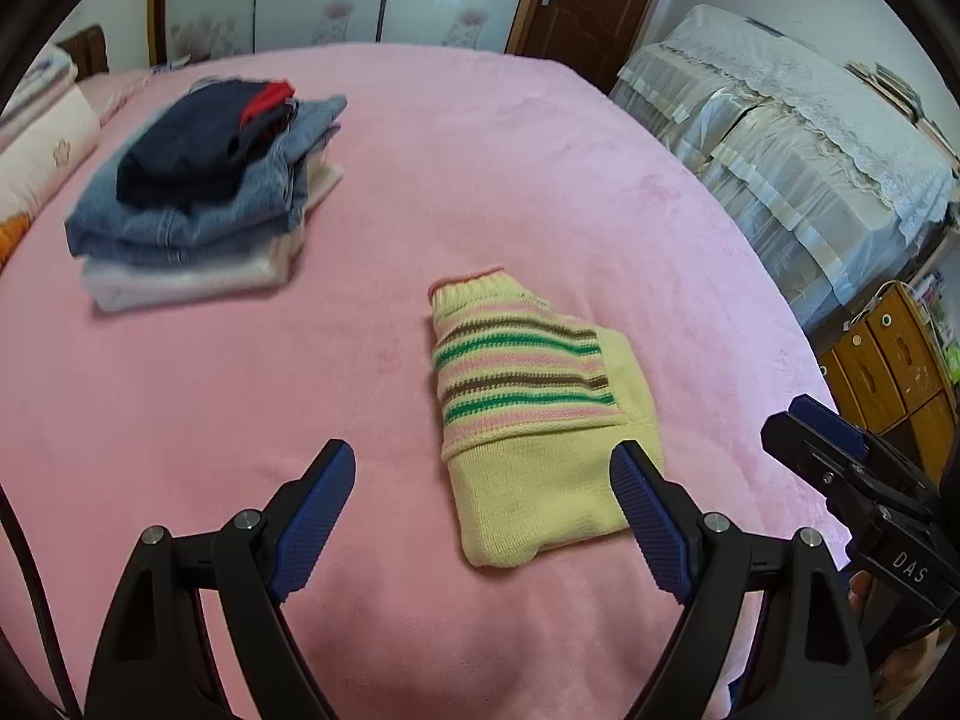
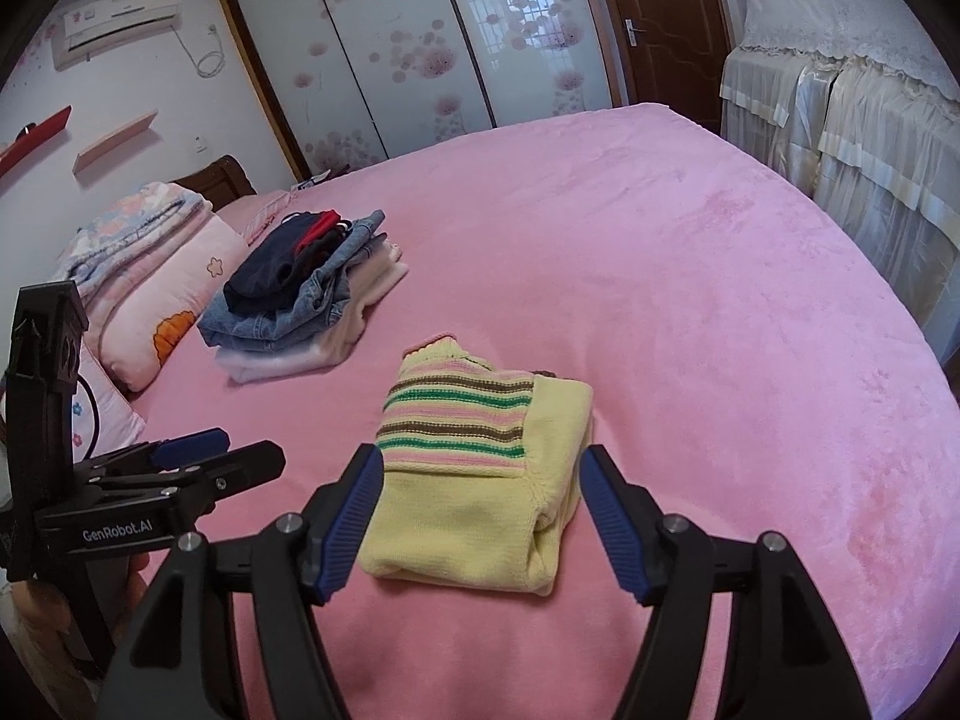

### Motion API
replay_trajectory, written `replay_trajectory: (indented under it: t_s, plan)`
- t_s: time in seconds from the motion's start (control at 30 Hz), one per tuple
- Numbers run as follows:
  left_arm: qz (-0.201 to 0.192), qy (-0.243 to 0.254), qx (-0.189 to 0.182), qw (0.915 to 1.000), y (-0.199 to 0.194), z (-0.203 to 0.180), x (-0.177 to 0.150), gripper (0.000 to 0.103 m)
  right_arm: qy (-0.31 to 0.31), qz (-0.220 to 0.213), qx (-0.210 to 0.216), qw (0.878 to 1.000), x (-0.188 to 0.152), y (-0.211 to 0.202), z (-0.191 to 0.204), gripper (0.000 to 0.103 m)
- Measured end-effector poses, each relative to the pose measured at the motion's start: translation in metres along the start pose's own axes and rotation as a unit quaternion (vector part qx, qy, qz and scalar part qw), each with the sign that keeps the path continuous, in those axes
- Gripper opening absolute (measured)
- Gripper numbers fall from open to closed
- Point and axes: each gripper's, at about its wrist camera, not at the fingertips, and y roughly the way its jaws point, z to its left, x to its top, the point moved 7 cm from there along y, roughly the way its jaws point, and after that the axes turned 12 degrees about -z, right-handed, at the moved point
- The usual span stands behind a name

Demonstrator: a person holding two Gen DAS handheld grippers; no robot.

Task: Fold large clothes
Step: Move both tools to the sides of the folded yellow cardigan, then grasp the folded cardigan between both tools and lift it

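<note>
Only the right wrist view shows the air conditioner [image 2: 117,15]. Both the left gripper [image 1: 483,519] and the right gripper [image 2: 480,516] have fingers apart above the folded striped sweater [image 1: 534,414], holding nothing. The clothes pile [image 1: 204,192] looks blurry.

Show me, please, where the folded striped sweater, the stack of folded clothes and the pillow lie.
striped sweater [image 2: 462,420], right wrist view, on its striped panel.
stack of folded clothes [image 1: 198,204], left wrist view, on the denim layer.
pillow [image 2: 174,294], right wrist view, on its pink cover.
</note>
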Motion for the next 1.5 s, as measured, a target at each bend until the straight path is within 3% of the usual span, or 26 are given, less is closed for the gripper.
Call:
replay_trajectory:
  t_s: [0.17,0.23,0.27,0.53,0.8,1.5]
  plan:
    - [0.031,-0.038,-0.017,0.9987,0.017,0.011,-0.008,0.086,0.022,0.027,-0.008,0.999,-0.004,0.011,-0.014,0.072]
    - [0.043,-0.042,-0.019,0.9980,0.026,0.014,-0.011,0.086,0.056,0.052,0.013,0.997,-0.009,0.020,-0.023,0.086]
    - [0.053,-0.047,-0.021,0.9973,0.032,0.016,-0.014,0.086,0.072,0.060,0.017,0.995,-0.012,0.023,-0.027,0.087]
    - [0.106,-0.077,-0.036,0.9908,0.067,0.024,-0.035,0.086,0.175,0.128,0.054,0.975,-0.038,0.060,-0.054,0.087]
    - [0.121,-0.074,-0.045,0.9889,0.090,0.019,-0.042,0.086,0.174,0.151,0.074,0.970,-0.049,0.078,-0.050,0.086]
    - [0.153,-0.158,-0.122,0.9679,0.152,0.023,-0.063,0.086,0.264,0.221,0.128,0.930,-0.086,0.139,-0.069,0.083]
